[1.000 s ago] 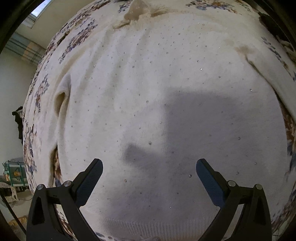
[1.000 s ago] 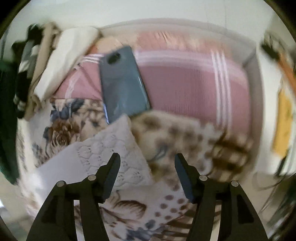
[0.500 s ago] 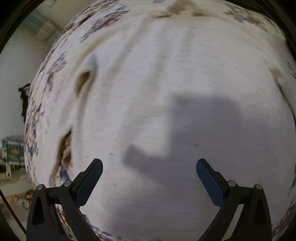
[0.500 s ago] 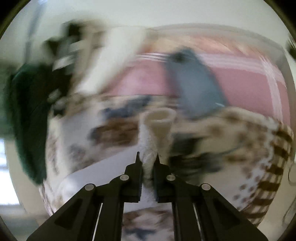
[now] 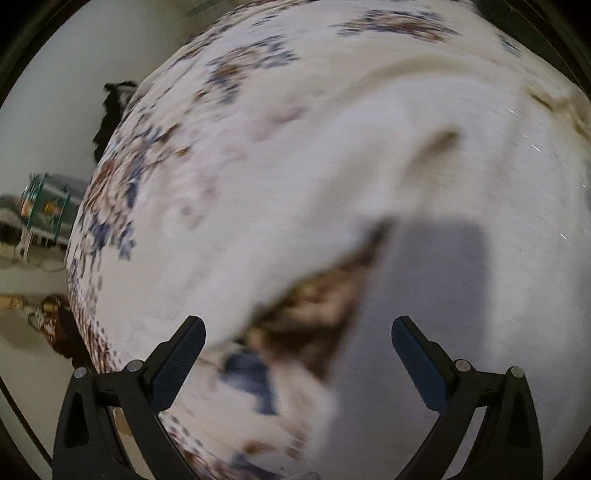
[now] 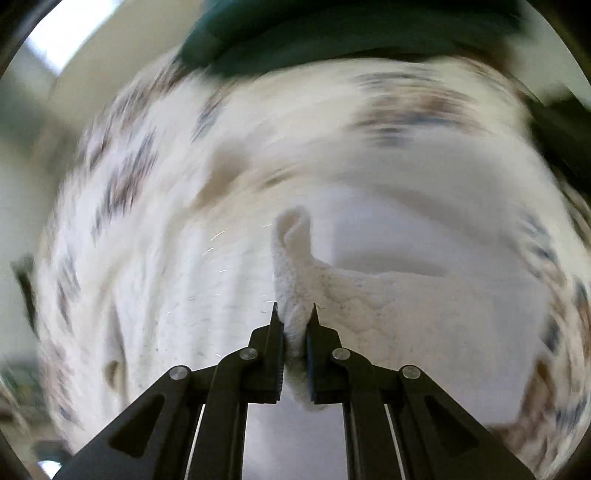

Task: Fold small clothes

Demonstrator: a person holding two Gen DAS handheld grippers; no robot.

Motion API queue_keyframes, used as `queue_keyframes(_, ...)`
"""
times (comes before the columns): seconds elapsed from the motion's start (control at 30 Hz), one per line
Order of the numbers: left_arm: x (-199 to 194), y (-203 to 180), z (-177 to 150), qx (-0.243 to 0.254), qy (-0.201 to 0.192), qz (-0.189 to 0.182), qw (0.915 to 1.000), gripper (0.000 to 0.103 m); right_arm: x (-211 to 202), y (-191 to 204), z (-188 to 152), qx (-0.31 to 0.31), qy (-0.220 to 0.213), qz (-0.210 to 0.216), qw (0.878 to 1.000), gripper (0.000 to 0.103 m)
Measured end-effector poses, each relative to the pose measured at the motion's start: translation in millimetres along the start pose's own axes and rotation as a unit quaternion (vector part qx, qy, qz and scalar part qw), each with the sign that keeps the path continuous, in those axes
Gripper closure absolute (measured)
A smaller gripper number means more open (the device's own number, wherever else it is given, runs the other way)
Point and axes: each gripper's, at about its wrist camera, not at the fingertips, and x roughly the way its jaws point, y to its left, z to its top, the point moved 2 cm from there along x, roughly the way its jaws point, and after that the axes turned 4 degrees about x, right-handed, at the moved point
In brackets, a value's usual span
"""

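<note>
Cream knit sweater (image 5: pixel 461 192) lies spread on the floral bedspread (image 5: pixel 155 177), filling most of the right and far part of my left wrist view; both views are motion-blurred, so I note only coarse detail. My left gripper (image 5: pixel 297 354) hangs over it with fingers spread wide, grasping nothing. Between those fingers I see a triangular gap where the brown and blue print of the bedspread shows under a lifted sweater edge.

My right gripper (image 6: pixel 294 332) is clenched on a fold of the sweater (image 6: pixel 369 295); the pinched fabric stands up from the fingertips as a narrow ridge, long axis running away from the camera, its tip curled over at the far end. Right of the ridge the knit slopes down and to the right.

Surroundings: a dark green cloth (image 6: pixel 332 29) lies at the far edge of the bed in the right view. In the left view, a dark garment (image 5: pixel 110 110) hangs against the wall at left, and a green-framed item (image 5: pixel 44 206) sits below it. Nothing blocks either gripper; I cannot tell which way the sweater's neck points.
</note>
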Motion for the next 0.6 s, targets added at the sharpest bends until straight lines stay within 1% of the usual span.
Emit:
queue_keyframes(0.03, 4, 13, 2, -0.007, 0.0, 0.001, 1.0, 0.0, 25, 41, -3, -0.039, 0.014, -0.001, 0.999, 0.094)
queue_keyframes(0.07, 6, 21, 1, -0.012, 0.001, 0.001, 0.9999, 0.0, 41, 71, -7, -0.065, 0.023, -0.002, 0.998, 0.094)
queue_keyframes(0.13, 13, 42, 4, -0.024, 0.001, 0.002, 0.9997, 0.0, 61, 130, -24, -0.117, 0.032, 0.008, 0.993, 0.094)
queue_keyframes(0.2, 19, 59, 8, -0.03, 0.001, 0.001, 0.9995, 0.0, 76, 195, -49, -0.178, 0.04, 0.014, 0.983, 0.094)
queue_keyframes(0.27, 24, 72, 11, -0.037, 0.002, -0.003, 0.9993, 0.0, 90, 245, -77, -0.23, 0.052, 0.011, 0.972, 0.094)
queue_keyframes(0.33, 29, 86, 15, -0.047, 0.002, -0.009, 0.9989, 0.0, 102, 268, -90, -0.261, 0.058, -0.002, 0.964, 0.094)
queue_keyframes(0.37, 32, 93, 16, -0.051, 0.003, -0.012, 0.9986, 0.0, 108, 278, -93, -0.268, 0.059, -0.013, 0.961, 0.094)
queue_keyframes(0.4, 33, 98, 17, -0.054, 0.004, -0.016, 0.9984, 0.0, 113, 282, -94, -0.267, 0.061, -0.019, 0.962, 0.093)
queue_keyframes(0.43, 35, 105, 17, -0.058, 0.006, -0.022, 0.998, 0.0, 116, 277, -91, -0.255, 0.069, -0.018, 0.964, 0.093)
queue_keyframes(0.5, 39, 118, 15, -0.065, 0.015, -0.037, 0.9971, 0.0, 112, 262, -86, -0.22, 0.096, -0.003, 0.971, 0.088)
queue_keyframes(0.53, 39, 128, 13, -0.072, 0.019, -0.047, 0.9961, 0.0, 108, 254, -81, -0.198, 0.109, 0.015, 0.974, 0.082)
queue_keyframes(0.57, 39, 136, 11, -0.078, 0.021, -0.057, 0.9951, 0.0, 99, 241, -78, -0.168, 0.124, 0.039, 0.977, 0.063)
queue_keyframes(0.6, 38, 147, 8, -0.084, 0.022, -0.07, 0.9937, 0.0, 91, 229, -75, -0.142, 0.132, 0.053, 0.98, 0.045)
